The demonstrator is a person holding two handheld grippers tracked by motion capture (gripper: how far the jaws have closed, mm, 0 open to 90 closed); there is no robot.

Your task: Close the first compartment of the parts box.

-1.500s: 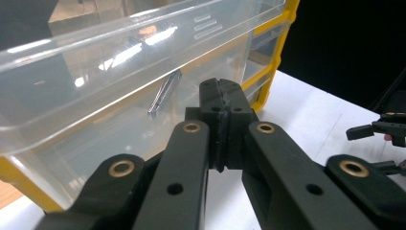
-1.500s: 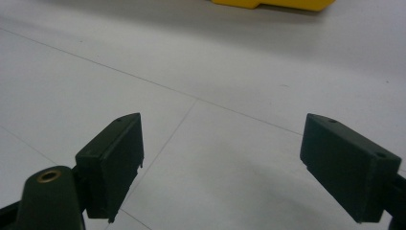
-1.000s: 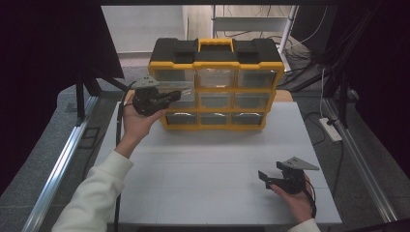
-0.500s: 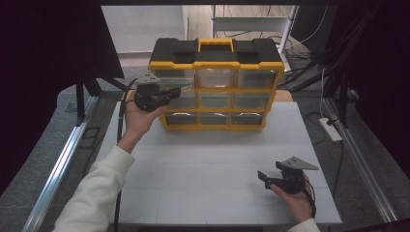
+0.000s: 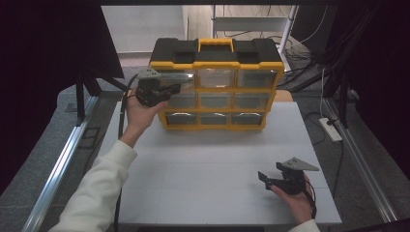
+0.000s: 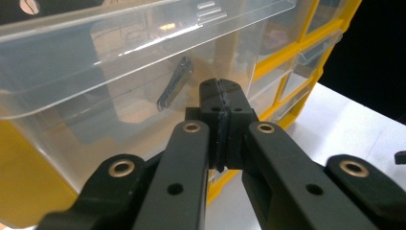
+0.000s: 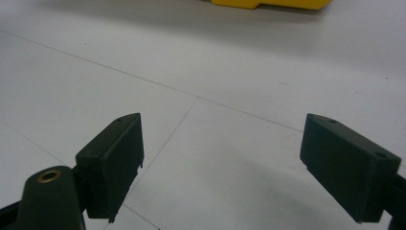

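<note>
- White tabletop (image 5: 208,164), ruled with thin seams, set in a dim room with dark screens at both sides; cables and a power strip lie on the floor to the right.
- Left claw (image 6: 221,103): jaws pressed flat together with nothing visible between them, tips at or just short of the clear front of the drawer; actual contact cannot be told. In the high view the left claw (image 5: 175,88) is held level against the cabinet's left column.
- Clear drawer (image 6: 119,81): top left compartment of the cabinet, standing pulled out from its slot toward the claw. A small metal piece (image 6: 174,84), slim and tilted, lies inside, behind the wall and just left of the claw tips.
- Storage cabinet (image 5: 215,84): yellow frame, black top with yellow handle, nine clear drawers in three rows, upright at the far middle of the tabletop.
- Right claw (image 7: 220,163): jaws wide apart and empty, resting low over bare tabletop at the near right (image 5: 270,180), well apart from the cabinet.
- Progress, as judged: drawer already out; either pushing it home or taking the metal piece from it remains.
</note>
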